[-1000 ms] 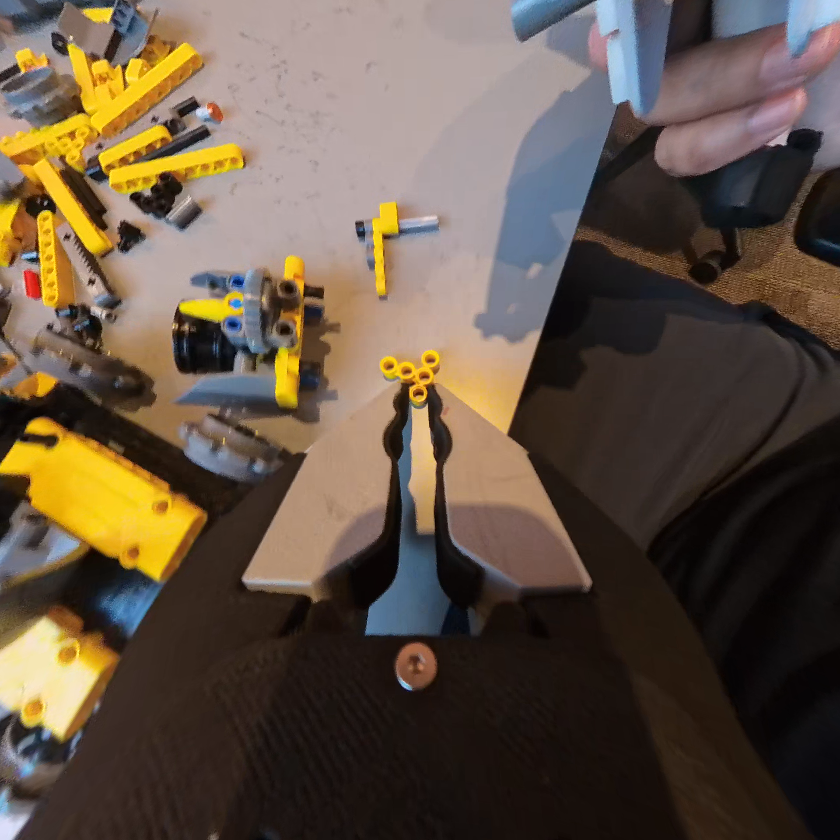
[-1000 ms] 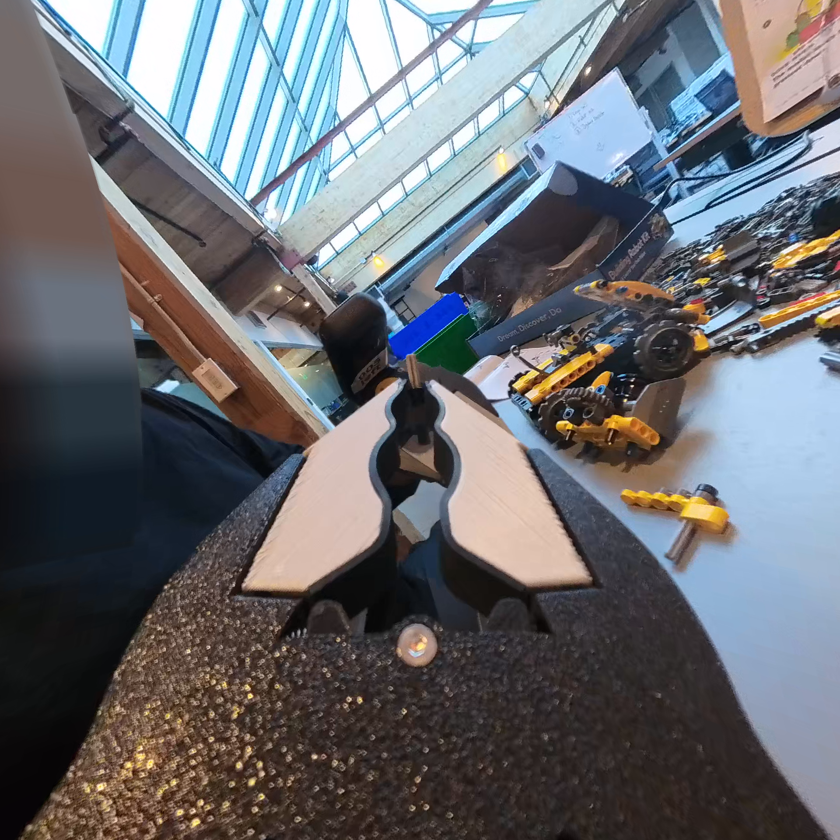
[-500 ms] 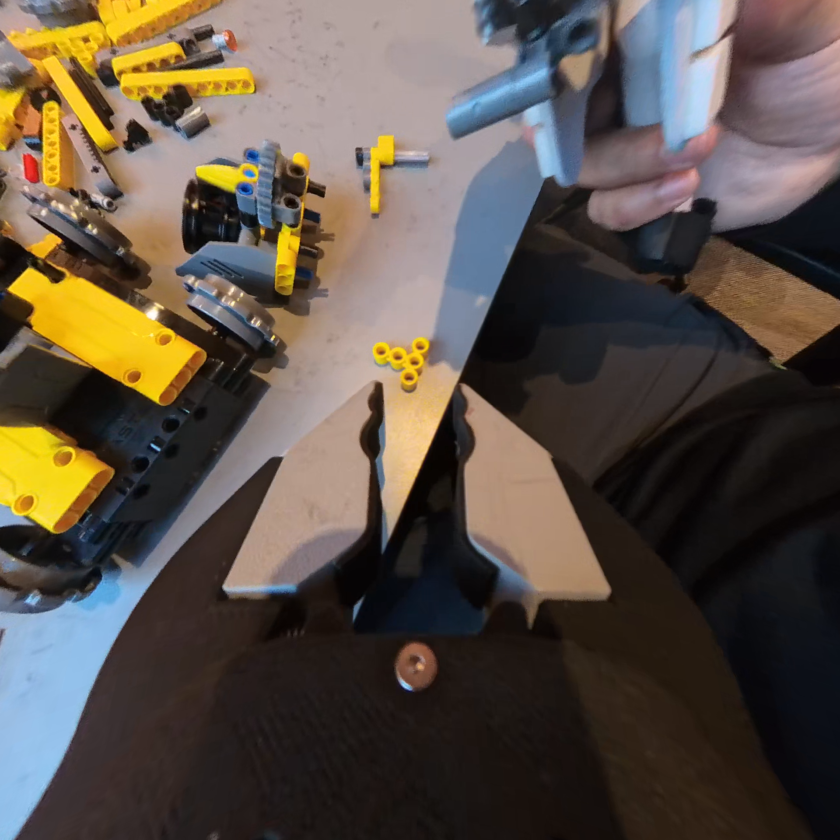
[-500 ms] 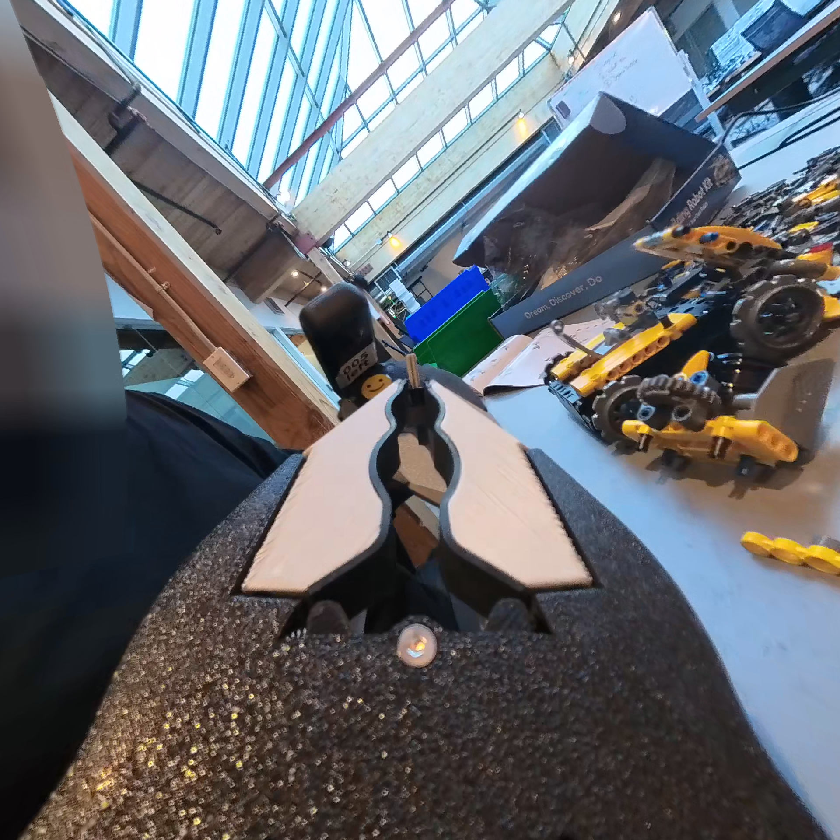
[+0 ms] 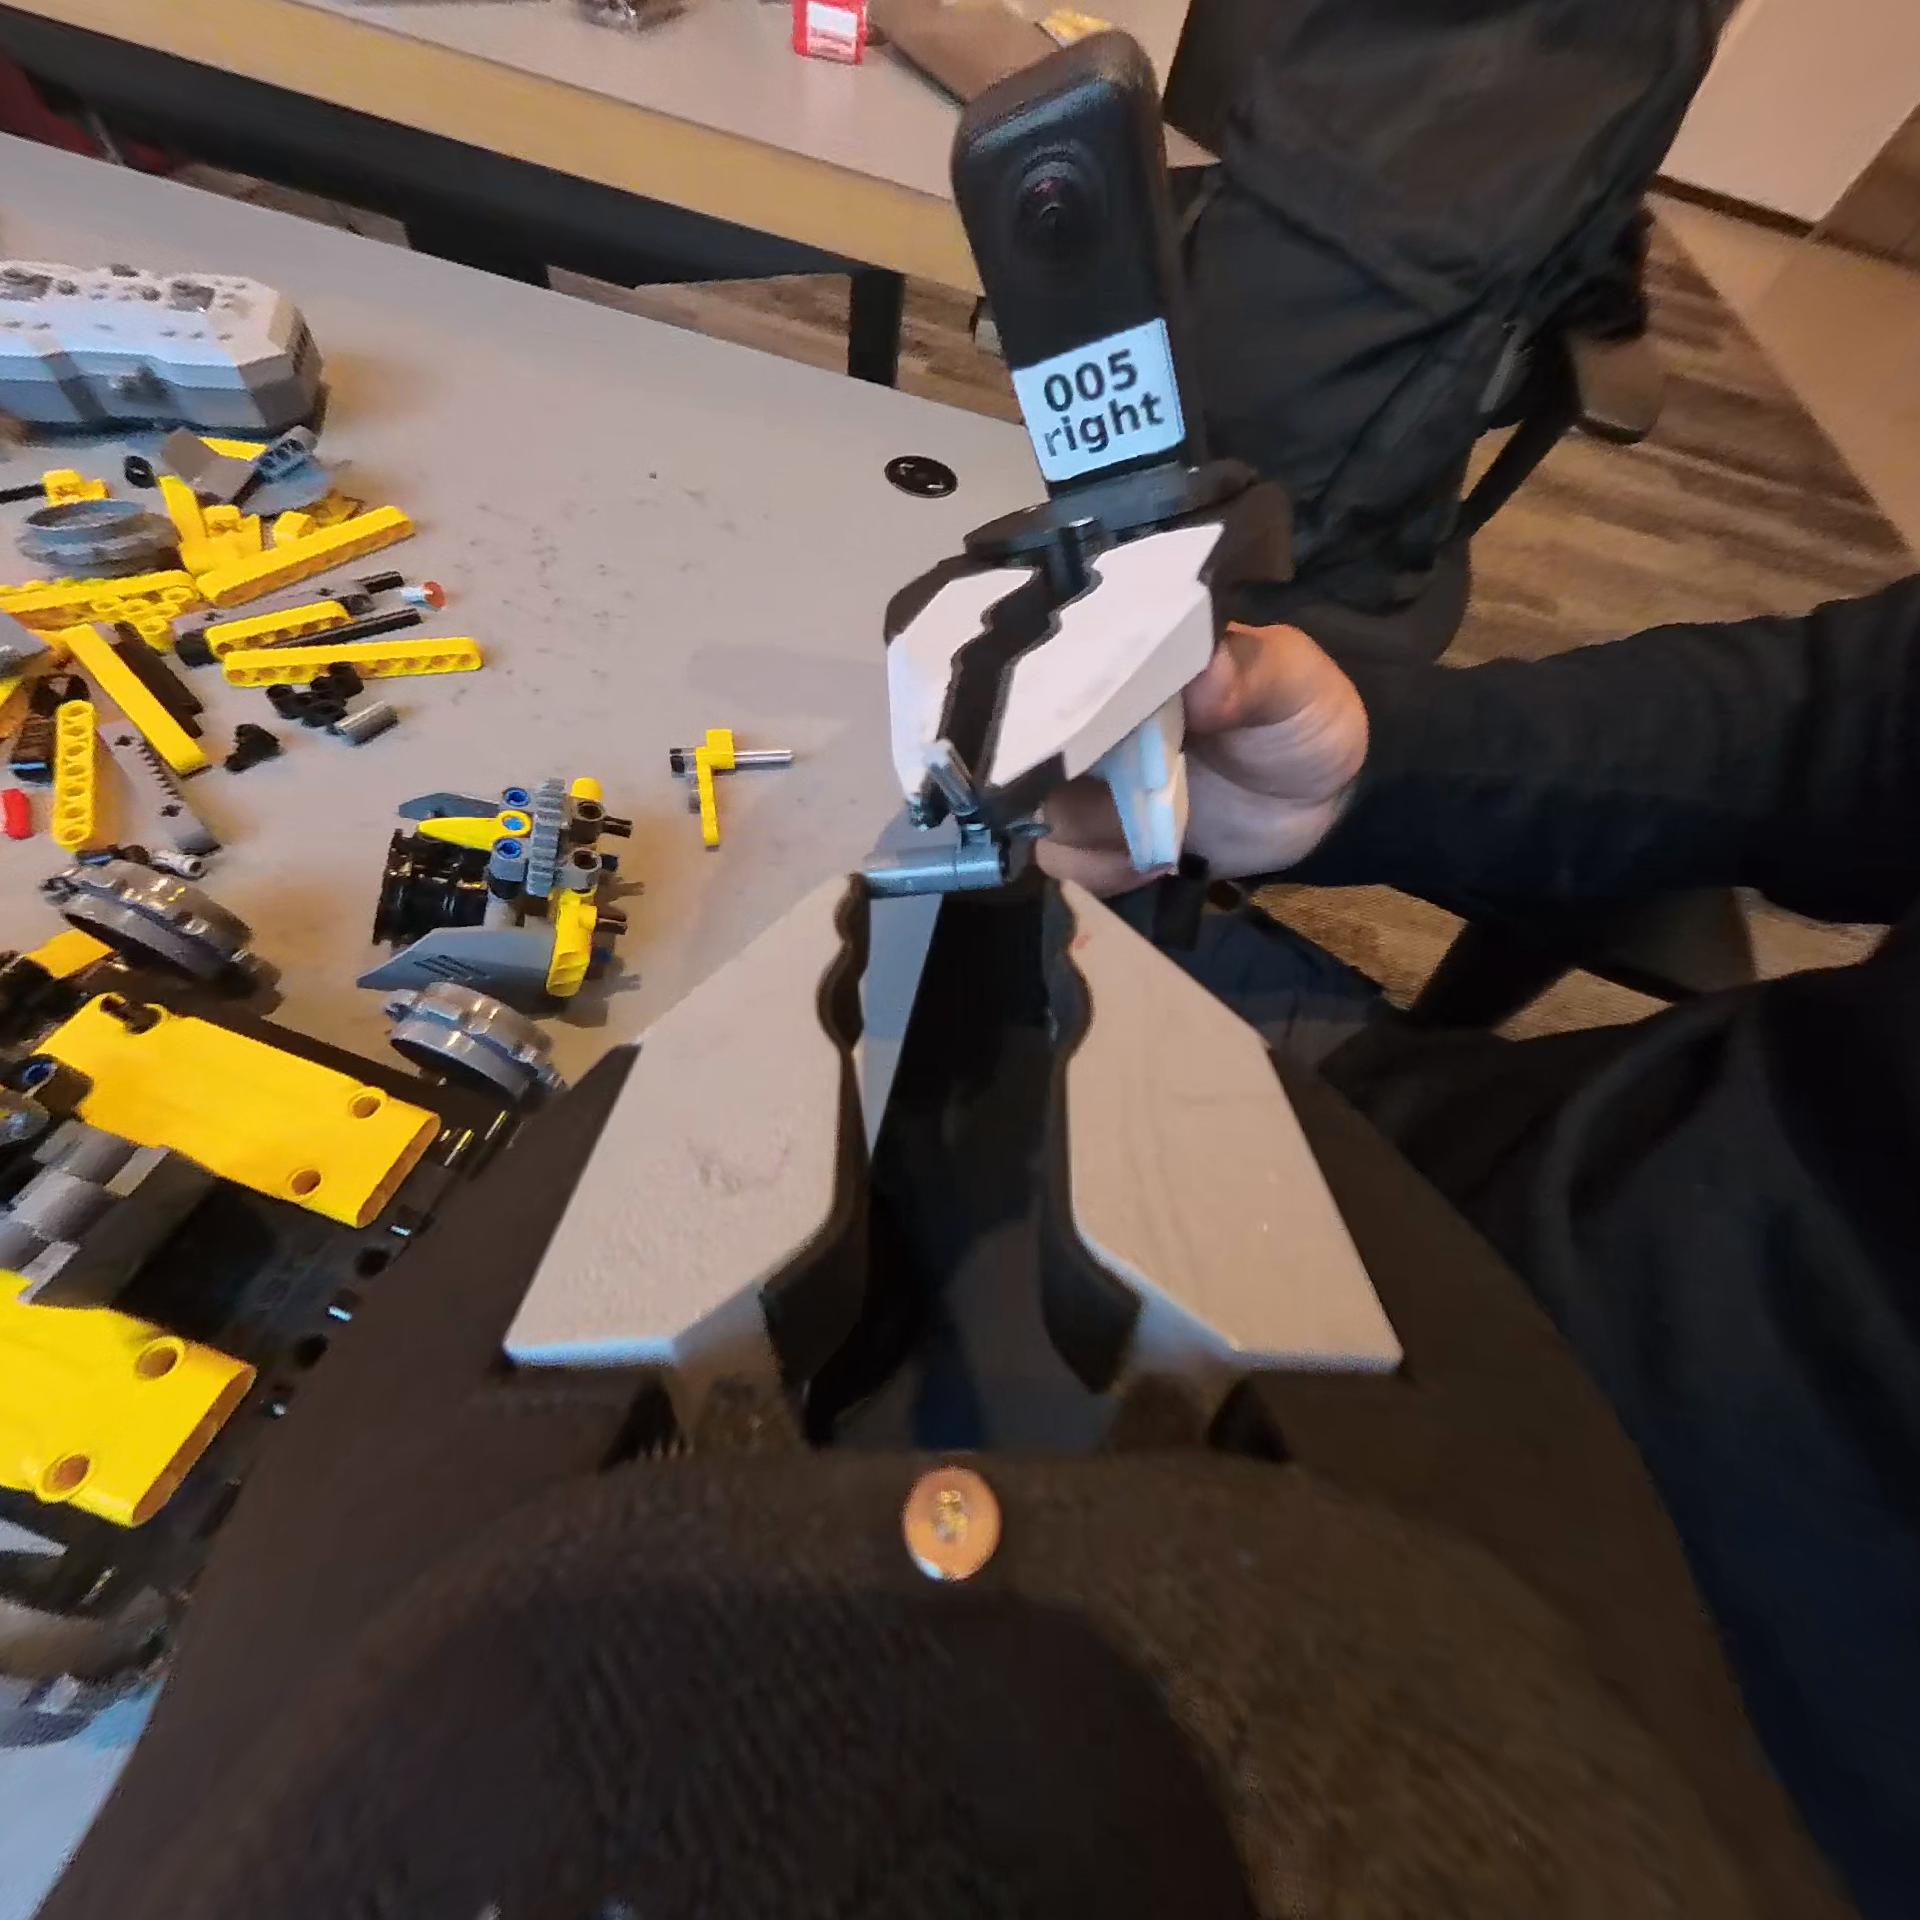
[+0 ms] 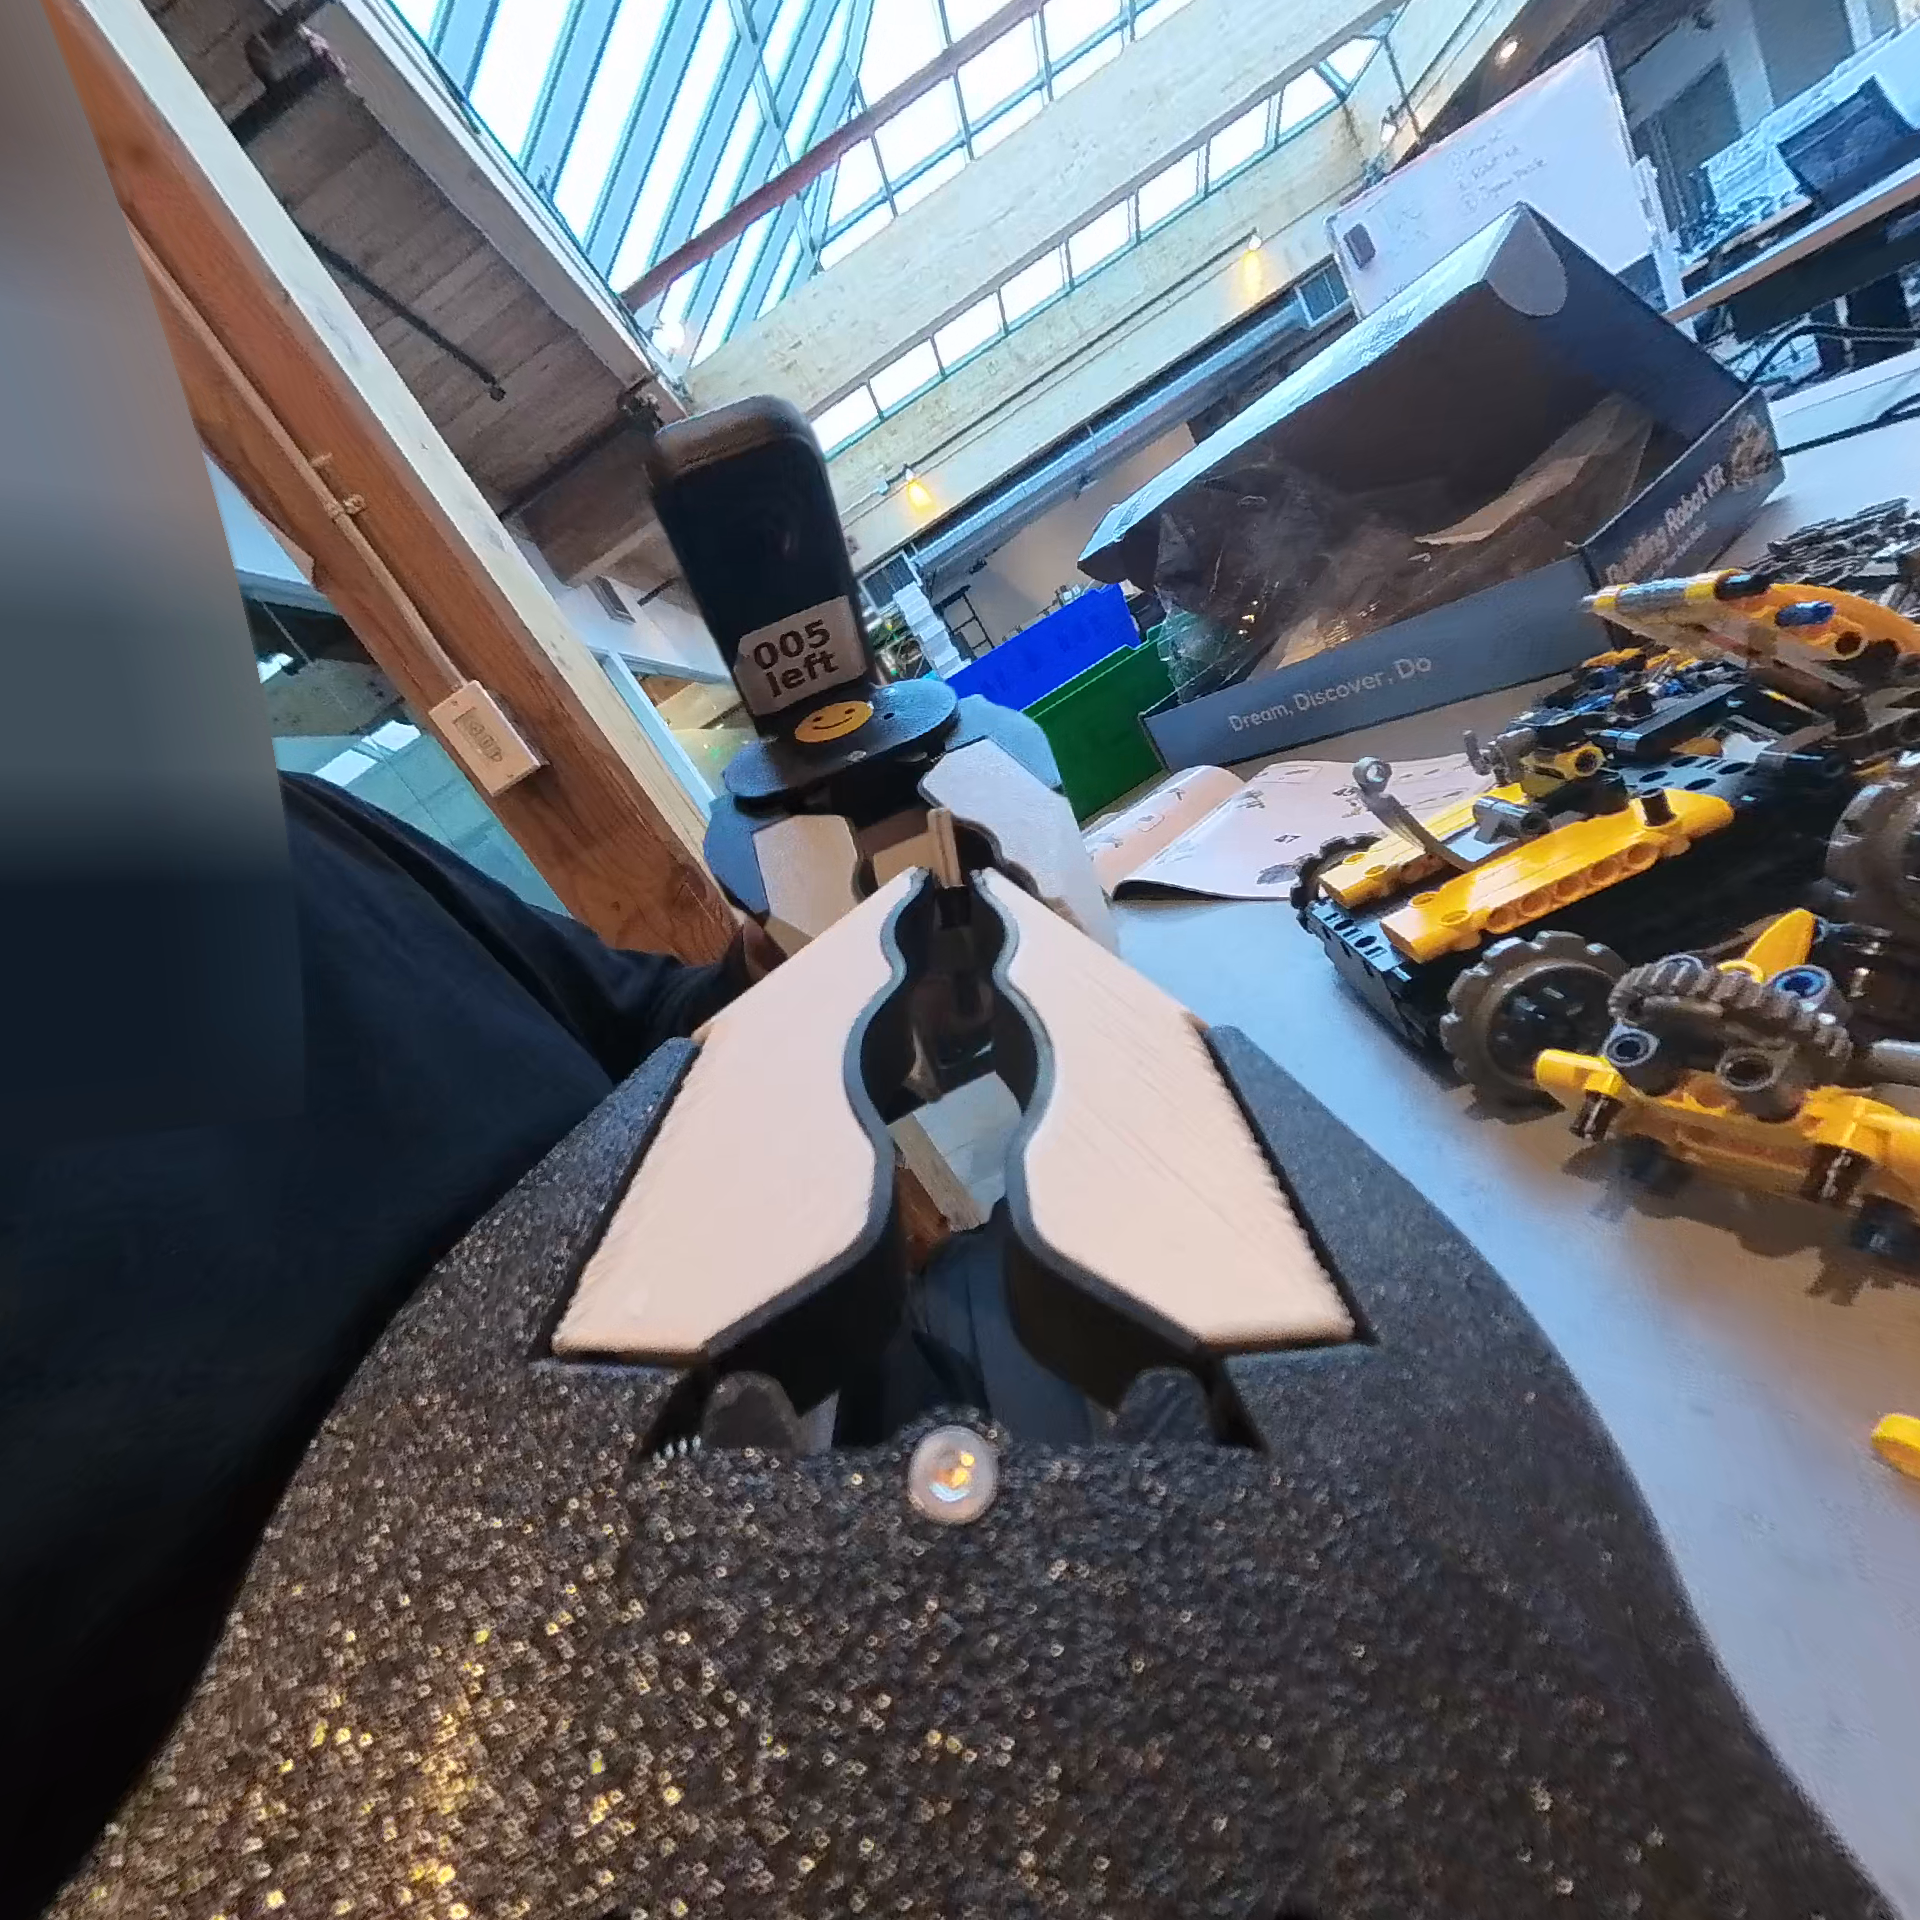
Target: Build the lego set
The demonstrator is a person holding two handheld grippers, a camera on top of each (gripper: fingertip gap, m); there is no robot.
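Left wrist view shows the left gripper (image 5: 951,914) spread apart and empty, just below the small grey axle piece (image 5: 940,857), as if waiting under it. Right above it, the right gripper (image 5: 961,774), held in a hand (image 5: 1273,758), is pinched tight on that grey piece and holds it out over the table edge (image 5: 904,935). Farther left of the piece lie a small yellow crank (image 5: 717,774) and a half-built yellow and grey wheel part (image 5: 509,883).

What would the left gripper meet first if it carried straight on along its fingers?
Probably the small grey connector piece clamped in the right gripper: it hangs just beyond the left gripper, whose jaws stand apart. Depth is hard to judge.
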